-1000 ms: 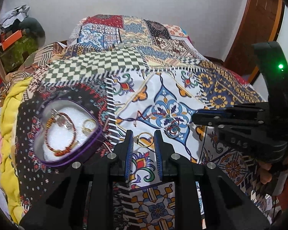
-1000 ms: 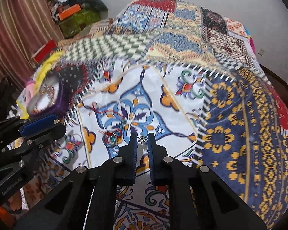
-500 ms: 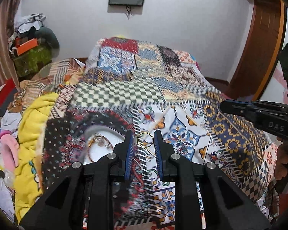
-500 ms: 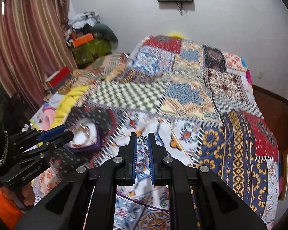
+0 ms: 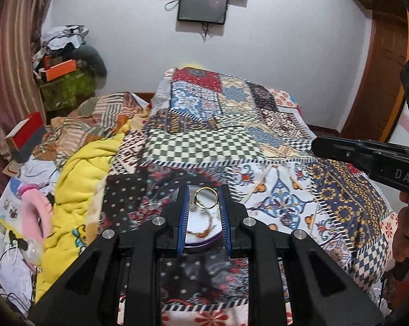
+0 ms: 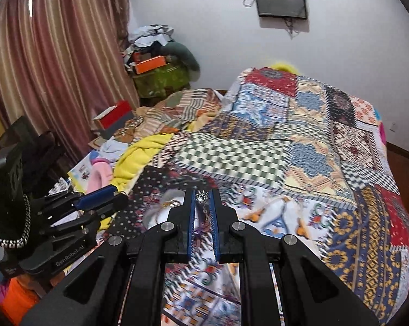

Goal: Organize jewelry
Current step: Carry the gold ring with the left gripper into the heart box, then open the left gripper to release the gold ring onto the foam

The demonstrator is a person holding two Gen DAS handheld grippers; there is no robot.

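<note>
Both grippers grip jewelry above the patchwork quilt (image 5: 209, 146): left gripper (image 5: 205, 199) a gold ring (image 5: 205, 197), right gripper (image 6: 203, 198) a star pendant (image 6: 201, 196).

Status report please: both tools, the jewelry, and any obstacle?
Left tool shut on gold ring, above purple jewelry box. Right tool shut on star-shaped silver piece. No obstacle seen over the box.

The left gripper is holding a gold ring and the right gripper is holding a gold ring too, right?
Not quite. The left gripper does hold a gold ring, but the right gripper pinches a silver star-shaped piece, as the right wrist view shows.
</note>
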